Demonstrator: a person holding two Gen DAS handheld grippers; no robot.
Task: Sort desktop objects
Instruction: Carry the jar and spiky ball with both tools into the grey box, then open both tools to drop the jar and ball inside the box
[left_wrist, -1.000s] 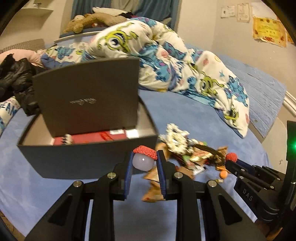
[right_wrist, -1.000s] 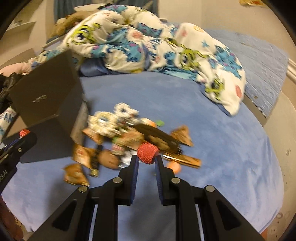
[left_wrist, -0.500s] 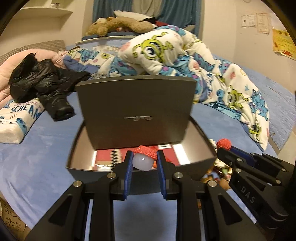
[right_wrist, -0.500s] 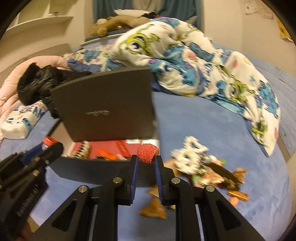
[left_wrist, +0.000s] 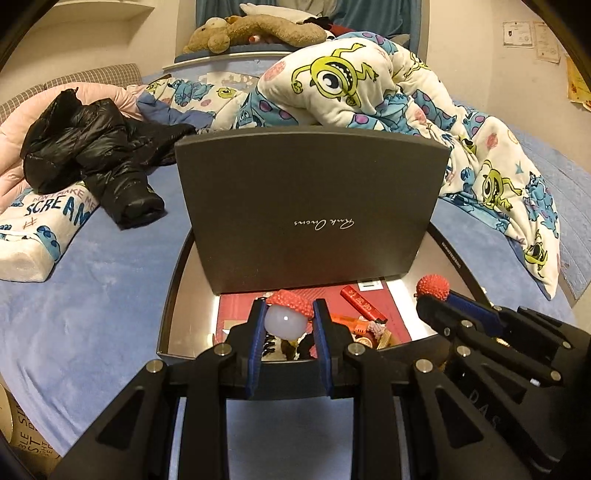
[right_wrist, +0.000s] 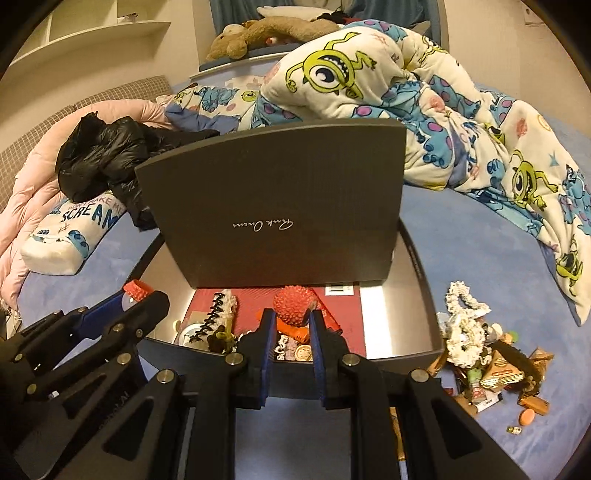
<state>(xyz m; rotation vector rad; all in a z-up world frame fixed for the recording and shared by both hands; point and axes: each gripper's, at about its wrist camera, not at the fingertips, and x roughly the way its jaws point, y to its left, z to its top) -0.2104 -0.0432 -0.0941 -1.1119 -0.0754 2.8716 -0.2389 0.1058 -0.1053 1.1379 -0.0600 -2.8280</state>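
Note:
My left gripper (left_wrist: 289, 318) is shut on a milky white ball with a red bumpy cap (left_wrist: 286, 320), held over the front of the open dark grey box (left_wrist: 168, 314). My right gripper (right_wrist: 291, 318) is shut on a red spiky ball (right_wrist: 294, 305) over the same box (right_wrist: 424, 295). That box holds a red booklet (right_wrist: 343, 314), a black spiral toy (right_wrist: 218, 314), orange pieces and other small things. Its raised lid (right_wrist: 273, 214) stands behind. Each gripper shows in the other's view: the right (left_wrist: 432, 295), the left (right_wrist: 136, 295).
A heap of loose items lies on the blue bedspread right of the box: a white knitted piece (right_wrist: 461, 328), wrappers (right_wrist: 502, 373) and an orange disc (right_wrist: 526, 417). Behind the box lie a monster-print duvet (left_wrist: 369, 85), a black jacket (left_wrist: 92, 147) and a printed pillow (left_wrist: 40, 229).
Both grippers have swung left from the heap of loose items to over the open box, each still holding its ball. The box now fills the middle of both views.

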